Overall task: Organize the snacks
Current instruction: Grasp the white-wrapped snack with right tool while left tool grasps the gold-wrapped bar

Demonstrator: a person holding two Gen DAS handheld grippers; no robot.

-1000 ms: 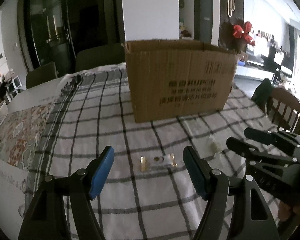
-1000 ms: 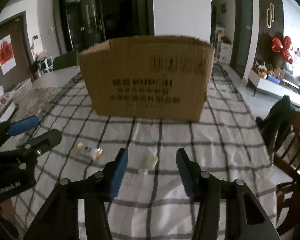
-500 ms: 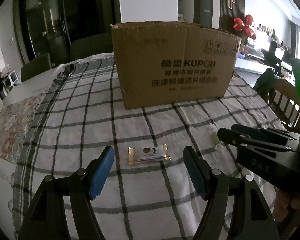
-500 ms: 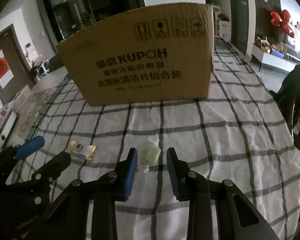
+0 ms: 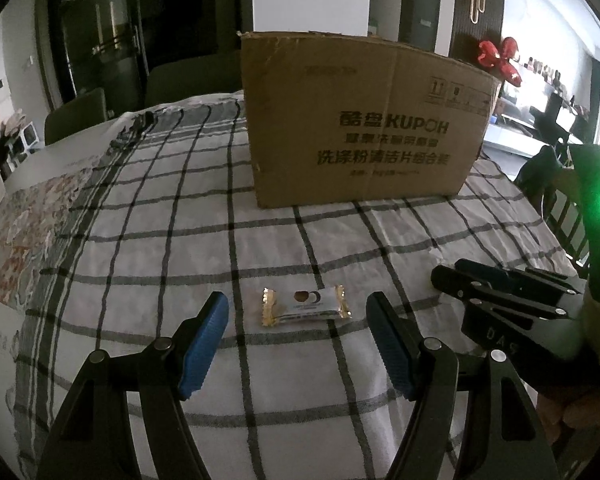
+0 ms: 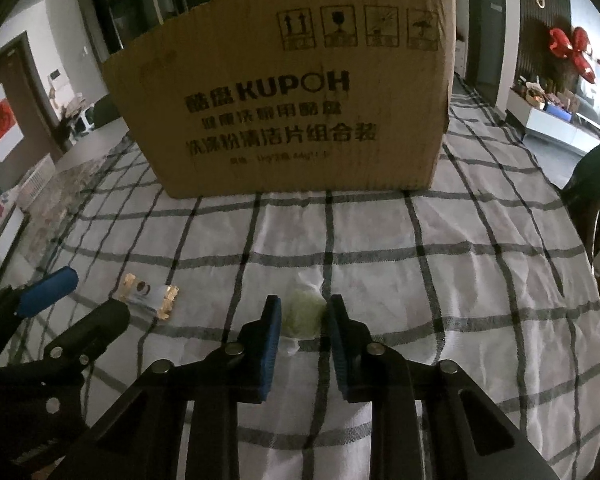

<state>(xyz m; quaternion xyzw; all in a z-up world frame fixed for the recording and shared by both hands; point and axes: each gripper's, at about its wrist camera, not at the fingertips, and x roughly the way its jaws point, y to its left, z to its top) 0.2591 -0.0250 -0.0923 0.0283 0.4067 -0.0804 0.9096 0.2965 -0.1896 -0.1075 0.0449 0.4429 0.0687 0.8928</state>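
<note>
Two snacks on the table, neither boxed yet.
Your right gripper point(image 6: 303, 320) has its jaws closed on the pale green wrapped sweet point(image 6: 302, 317); your left gripper point(image 5: 296, 344) stands wide, straddling the white gold-ended bar point(image 5: 305, 305) without touching. The brown cardboard box point(image 5: 360, 128) waits behind.

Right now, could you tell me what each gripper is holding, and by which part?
The right gripper pinches the pale green candy across its middle. The left gripper is open around the gold-ended snack, holding nothing.

cardboard box point(image 5: 360, 128): matt corrugated | tablecloth point(image 5: 180, 240): creased woven cloth | snack bar wrapper point(image 5: 305, 306): glossy foil-edged
</note>
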